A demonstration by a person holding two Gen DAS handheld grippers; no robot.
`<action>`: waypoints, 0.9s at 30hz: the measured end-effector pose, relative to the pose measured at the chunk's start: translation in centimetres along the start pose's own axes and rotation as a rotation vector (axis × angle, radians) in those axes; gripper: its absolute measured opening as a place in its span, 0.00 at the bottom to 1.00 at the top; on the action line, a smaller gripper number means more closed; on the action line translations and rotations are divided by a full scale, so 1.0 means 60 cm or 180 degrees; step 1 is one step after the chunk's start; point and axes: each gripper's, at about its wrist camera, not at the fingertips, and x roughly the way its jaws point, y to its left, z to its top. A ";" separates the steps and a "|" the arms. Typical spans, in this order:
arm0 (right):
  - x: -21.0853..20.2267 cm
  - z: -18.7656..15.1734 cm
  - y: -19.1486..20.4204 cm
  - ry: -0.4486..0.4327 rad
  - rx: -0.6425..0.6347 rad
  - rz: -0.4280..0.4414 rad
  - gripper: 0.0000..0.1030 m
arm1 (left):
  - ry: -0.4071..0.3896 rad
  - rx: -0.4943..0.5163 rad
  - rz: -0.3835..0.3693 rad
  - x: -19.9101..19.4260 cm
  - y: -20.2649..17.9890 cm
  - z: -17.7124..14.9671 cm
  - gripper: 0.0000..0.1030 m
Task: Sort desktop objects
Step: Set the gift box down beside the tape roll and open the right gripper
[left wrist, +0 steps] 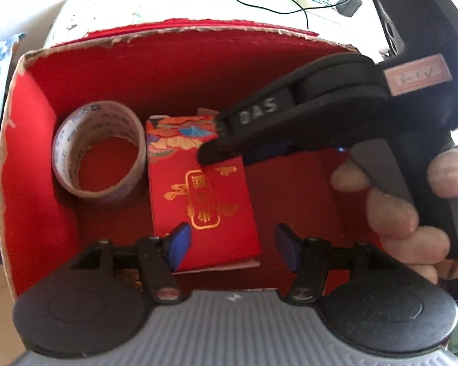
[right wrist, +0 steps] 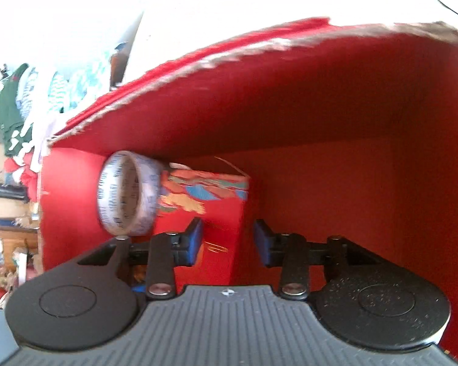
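The left wrist view looks steeply down from above into the red box (left wrist: 180, 70), close over its floor, with its own tool (left wrist: 232, 248) at the bottom edge and the right tool (left wrist: 212, 149) reaching in from the right. The right wrist view sits lower, inside the box (right wrist: 320, 106), facing sideways along the floor. Both share the tape roll (left wrist: 99, 149) (right wrist: 128, 193) and the red envelope packet (left wrist: 198, 189) (right wrist: 216, 210) beside it.

Left gripper (left wrist: 232, 248) hung with jaws apart, blue pads (left wrist: 180, 245) gripping nothing. Right gripper (right wrist: 228, 242) likewise parted and empty, reaching in diagonally from the right with its tips pointing down-left, hand (left wrist: 412, 201) wrapped round the handle.
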 end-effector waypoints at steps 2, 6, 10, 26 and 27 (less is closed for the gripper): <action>-0.001 -0.003 0.016 -0.0066 -0.0144 -0.0099 0.39 | -0.0034 -0.0013 0.0047 -0.007 0.004 -0.002 0.60; -0.008 -0.013 0.035 -0.0140 -0.0429 -0.0215 0.40 | -0.0065 -0.0101 0.0106 -0.010 0.021 -0.003 0.59; -0.001 -0.012 0.033 -0.0054 -0.0276 -0.0160 0.45 | -0.0083 -0.0126 0.0119 -0.014 0.023 -0.003 0.60; -0.043 -0.071 0.025 -0.0336 -0.0208 -0.0312 0.44 | -0.0155 -0.0097 0.0311 -0.014 0.014 -0.007 0.60; -0.041 -0.062 0.025 -0.0340 -0.0209 -0.0299 0.43 | -0.0158 -0.0096 0.0324 -0.013 0.013 -0.008 0.60</action>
